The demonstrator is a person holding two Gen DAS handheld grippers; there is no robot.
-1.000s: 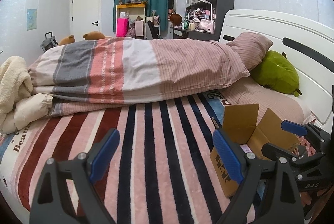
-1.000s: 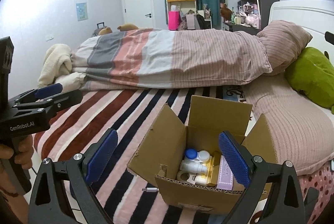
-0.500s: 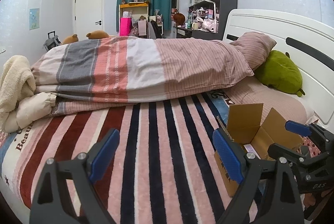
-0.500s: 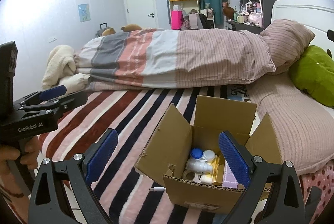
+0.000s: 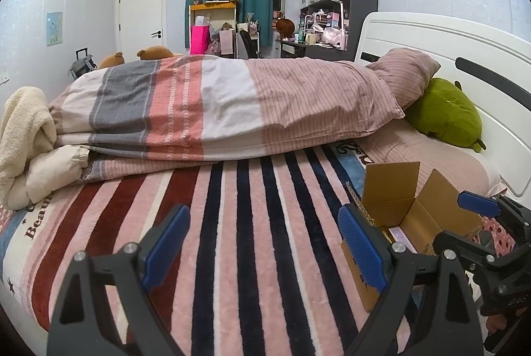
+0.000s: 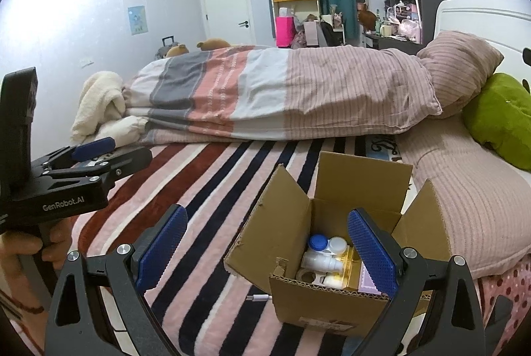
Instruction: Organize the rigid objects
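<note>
An open cardboard box (image 6: 285, 240) stands on the striped blanket near the bed's front right. Inside lie a white bottle with a blue cap (image 6: 318, 251), a tape roll (image 6: 307, 274), a yellow item and a lilac box (image 6: 366, 281). My right gripper (image 6: 265, 249) is open and empty, just in front of the box, its right finger over the box's right side. My left gripper (image 5: 262, 243) is open and empty above the blanket, left of the box (image 5: 391, 190). It also shows in the right wrist view (image 6: 93, 150).
A folded striped duvet (image 5: 215, 107) lies across the bed behind. A pink pillow (image 5: 405, 74) and green plush (image 5: 444, 113) rest by the white headboard (image 5: 431, 34). A cream fleece (image 5: 23, 123) sits at far left. A small white plug (image 6: 259, 298) lies beside the box.
Both grippers have drawn back and risen slightly, so the box sits further right and lower in the views. Jaws stay open. The box has not moved.
</note>
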